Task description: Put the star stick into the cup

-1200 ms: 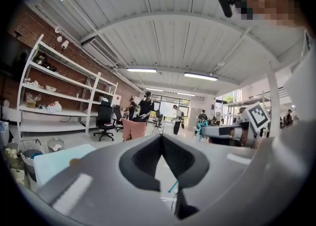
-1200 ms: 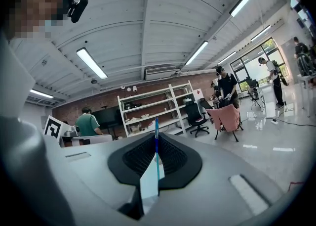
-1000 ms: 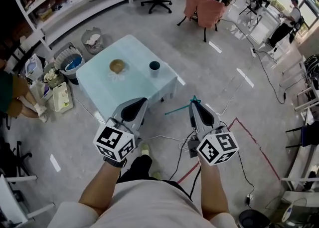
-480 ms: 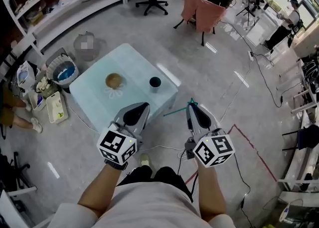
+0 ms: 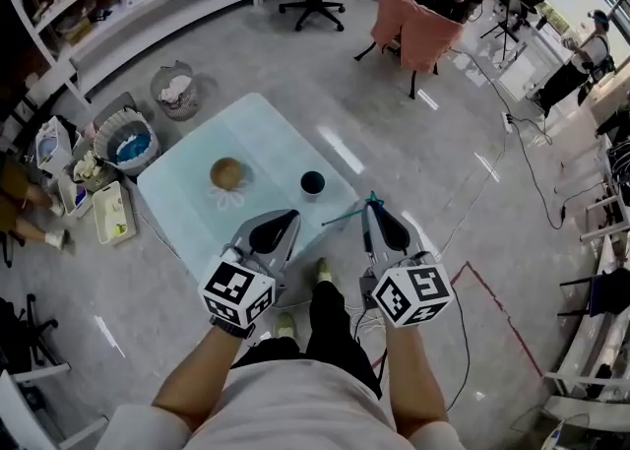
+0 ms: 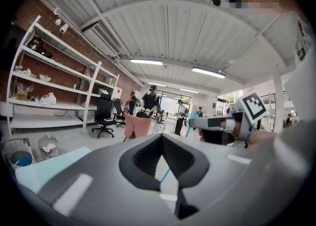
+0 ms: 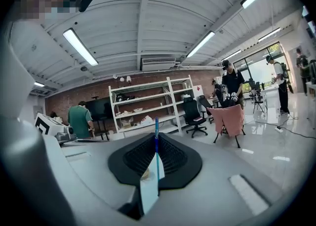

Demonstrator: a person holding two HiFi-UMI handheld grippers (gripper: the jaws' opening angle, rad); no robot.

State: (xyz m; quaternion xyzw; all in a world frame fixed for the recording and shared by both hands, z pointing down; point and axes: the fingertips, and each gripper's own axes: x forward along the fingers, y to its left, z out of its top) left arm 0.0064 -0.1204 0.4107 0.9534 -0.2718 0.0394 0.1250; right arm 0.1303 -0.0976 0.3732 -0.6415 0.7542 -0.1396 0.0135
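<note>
A dark cup (image 5: 312,182) stands near the right corner of the pale blue table (image 5: 266,143). My right gripper (image 5: 370,210) is shut on the teal star stick (image 5: 345,216). The stick runs leftward from the jaws, and its free end reaches the table's near edge just below the cup. In the right gripper view the stick (image 7: 156,136) stands upright between the closed jaws of that gripper (image 7: 156,143). My left gripper (image 5: 286,217) hovers over the table's near edge, shut and holding nothing. From the left gripper (image 6: 162,138) view, the right gripper (image 6: 217,121) shows at the right.
A brown bowl-like object (image 5: 227,173) rests on a white mat left of the cup. Bins (image 5: 130,138) and a basket (image 5: 175,89) stand left of the table. A pink-draped chair (image 5: 423,34) is beyond it. Cables and red tape (image 5: 492,290) lie on the floor at the right.
I have stepped toward the table. Both grippers moved closer, and the stick's end now reaches the table's near edge by the cup. Both grippers' states are unchanged.
</note>
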